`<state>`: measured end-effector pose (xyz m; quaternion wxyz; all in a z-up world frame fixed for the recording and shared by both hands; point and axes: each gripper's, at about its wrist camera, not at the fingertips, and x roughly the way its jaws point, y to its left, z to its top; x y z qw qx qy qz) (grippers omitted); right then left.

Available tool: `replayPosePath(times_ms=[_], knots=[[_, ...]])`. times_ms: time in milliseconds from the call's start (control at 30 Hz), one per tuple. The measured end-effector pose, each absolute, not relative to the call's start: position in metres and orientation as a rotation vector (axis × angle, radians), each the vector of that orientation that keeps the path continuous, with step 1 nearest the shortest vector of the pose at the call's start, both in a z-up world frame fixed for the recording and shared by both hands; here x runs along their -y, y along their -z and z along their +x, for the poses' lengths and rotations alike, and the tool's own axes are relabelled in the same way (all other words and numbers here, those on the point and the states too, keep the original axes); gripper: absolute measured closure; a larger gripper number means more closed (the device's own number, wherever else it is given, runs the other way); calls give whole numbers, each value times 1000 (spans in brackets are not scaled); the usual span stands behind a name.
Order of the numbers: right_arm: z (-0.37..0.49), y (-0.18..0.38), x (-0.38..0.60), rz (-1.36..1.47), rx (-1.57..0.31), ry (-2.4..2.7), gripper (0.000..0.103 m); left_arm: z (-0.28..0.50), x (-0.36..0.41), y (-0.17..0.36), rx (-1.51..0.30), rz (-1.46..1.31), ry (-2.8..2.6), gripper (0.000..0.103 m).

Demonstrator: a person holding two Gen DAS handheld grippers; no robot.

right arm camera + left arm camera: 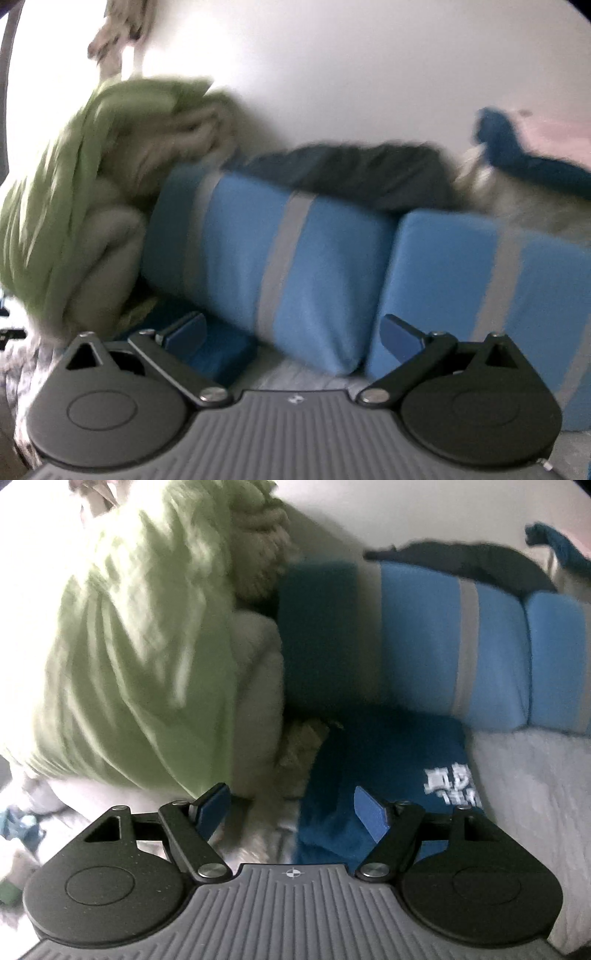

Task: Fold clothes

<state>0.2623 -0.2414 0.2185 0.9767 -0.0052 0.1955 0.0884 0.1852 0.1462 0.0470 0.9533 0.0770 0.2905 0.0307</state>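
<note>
Though blurred, both grippers (291,808) (293,332) gape w/ nothing held.

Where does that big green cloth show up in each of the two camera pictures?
Left wrist view: the green cloth fills the upper left, heaped beside the blue cushions.
Right wrist view: the same green cloth is at the left edge, blurred, left of the cushions.
Shared landmark: the light blue cushion with a grey stripe, right of the cloth in both.
</note>
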Motion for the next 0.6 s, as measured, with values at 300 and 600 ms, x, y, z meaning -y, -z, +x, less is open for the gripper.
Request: replayPosePath(times_ms=[300,600], knots=[[177,-289,381,-14,-251,49,1,150,-166,-113,-452,67,-19,27],[37,-286,489,-60,-252,102,1,101,-172,-130,-414,31,93,23]])
